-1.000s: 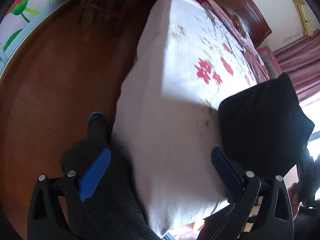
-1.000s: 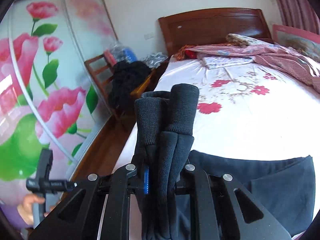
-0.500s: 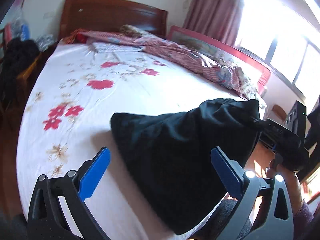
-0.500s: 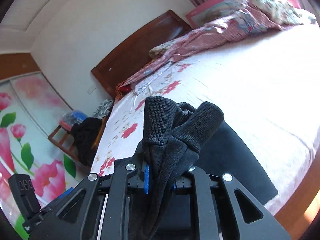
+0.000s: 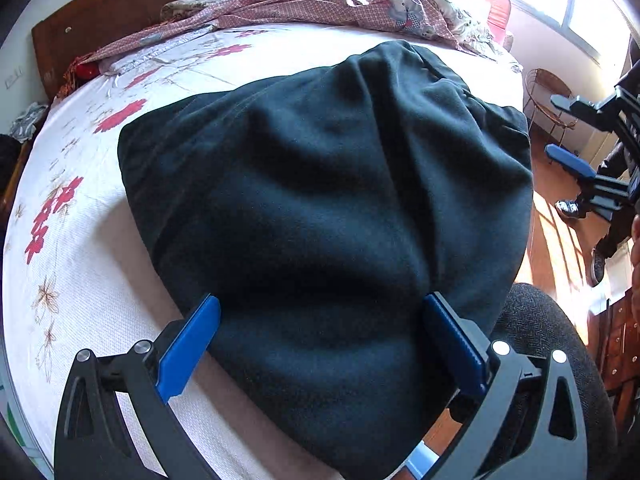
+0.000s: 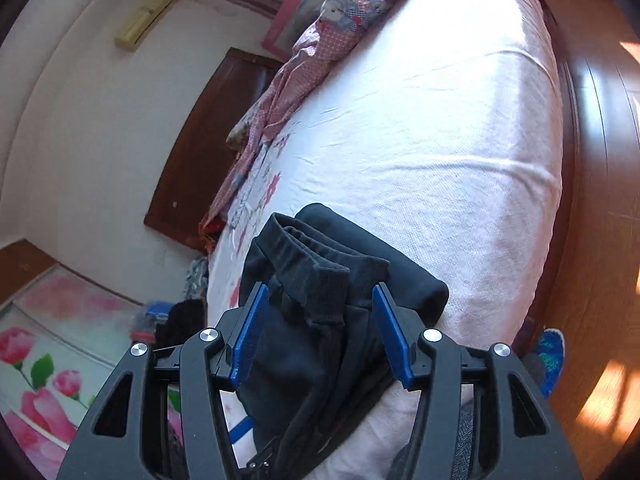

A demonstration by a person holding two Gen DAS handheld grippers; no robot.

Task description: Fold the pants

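Note:
Dark folded pants (image 5: 320,184) lie on the white flowered bed sheet (image 5: 80,280) near its foot edge. My left gripper (image 5: 320,320) stands open wide, tilted down over the near end of the pants, with the cloth bulging between its blue pads (image 5: 188,344). In the right wrist view the ribbed cuffs of the pants (image 6: 320,276) rest on the sheet (image 6: 440,140) between the blue pads (image 6: 392,336) of my right gripper (image 6: 320,308). Its jaws are opening and the cuffs sit loose between them. The right gripper (image 5: 560,132) also shows at the far right of the left wrist view.
A pink checked quilt (image 5: 320,4) lies bunched along the head of the bed, against the wooden headboard (image 5: 100,20). Wooden floor (image 6: 600,160) borders the bed. A person's grey trouser leg (image 5: 540,340) and blue slipper (image 6: 552,356) are beside the bed's corner. Flowered wardrobe doors (image 6: 60,360) stand beyond.
The right gripper, shut on the upright cuffs before, has sunk to the bed and spread its jaws. The left gripper has swung from the bed's side to over the pants.

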